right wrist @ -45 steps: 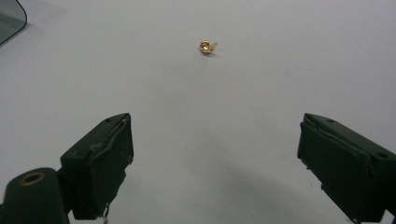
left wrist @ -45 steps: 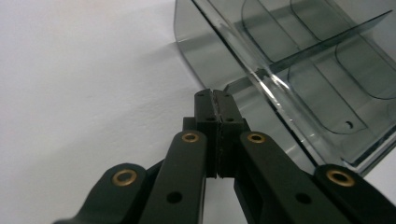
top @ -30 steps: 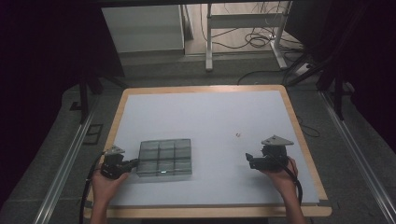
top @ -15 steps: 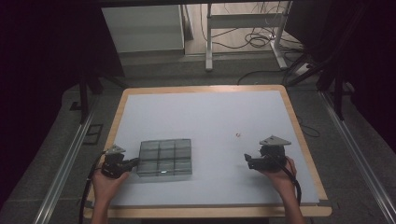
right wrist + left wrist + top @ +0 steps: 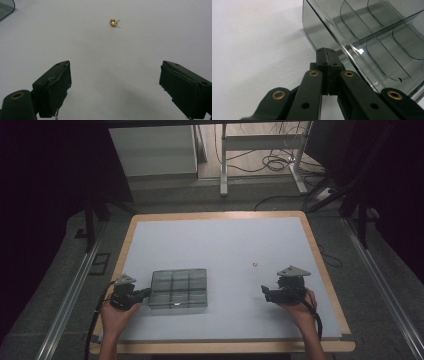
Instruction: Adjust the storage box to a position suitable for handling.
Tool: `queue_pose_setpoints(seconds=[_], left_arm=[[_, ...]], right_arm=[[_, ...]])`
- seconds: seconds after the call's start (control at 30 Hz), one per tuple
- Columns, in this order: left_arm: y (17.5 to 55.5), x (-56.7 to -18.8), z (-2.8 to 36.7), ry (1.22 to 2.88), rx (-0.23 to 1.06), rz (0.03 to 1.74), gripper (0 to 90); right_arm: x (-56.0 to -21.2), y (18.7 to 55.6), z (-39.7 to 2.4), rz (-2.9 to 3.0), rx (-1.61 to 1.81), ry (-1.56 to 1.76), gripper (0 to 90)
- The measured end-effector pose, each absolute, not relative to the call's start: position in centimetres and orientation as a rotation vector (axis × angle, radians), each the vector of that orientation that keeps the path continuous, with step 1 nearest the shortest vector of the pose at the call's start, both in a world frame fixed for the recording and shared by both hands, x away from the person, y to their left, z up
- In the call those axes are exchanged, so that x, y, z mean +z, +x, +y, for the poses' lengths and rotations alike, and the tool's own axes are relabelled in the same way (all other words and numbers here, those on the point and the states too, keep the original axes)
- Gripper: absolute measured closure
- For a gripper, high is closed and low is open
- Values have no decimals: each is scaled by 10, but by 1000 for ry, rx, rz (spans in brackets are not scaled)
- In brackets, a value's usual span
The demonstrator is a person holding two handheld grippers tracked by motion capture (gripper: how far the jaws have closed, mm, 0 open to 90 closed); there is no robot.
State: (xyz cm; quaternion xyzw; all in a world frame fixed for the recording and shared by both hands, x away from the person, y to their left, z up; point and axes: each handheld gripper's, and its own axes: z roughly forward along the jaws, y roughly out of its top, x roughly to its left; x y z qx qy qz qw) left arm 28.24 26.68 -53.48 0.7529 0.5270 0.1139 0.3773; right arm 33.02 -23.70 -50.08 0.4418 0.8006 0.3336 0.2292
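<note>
On the white tabletop (image 5: 220, 240), no shift at all against a second ago: same near-left spot for the smoky compartment box (image 5: 179, 289), same resting places for both hands. At the box's left wall, left tongs (image 5: 147, 292) pressed fully closed, tips right up against the clear plastic, with no telling about a nipped edge; near-right, right tongs (image 5: 264, 292) spread wide and empty. Just beyond those and well apart from the box, tiny gold piece (image 5: 254, 265) lying loose on bare surface, so most likely a pause with the pickup not yet begun.
</note>
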Motion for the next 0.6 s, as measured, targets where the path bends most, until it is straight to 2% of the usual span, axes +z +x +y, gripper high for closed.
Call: queue_pose_setpoints(seconds=[0.6], left_arm=[[287, -534, 254, 1946, 289, 1321, 897]], right_arm=[[-504, 330, -237, 2215, 898, 1221, 99]])
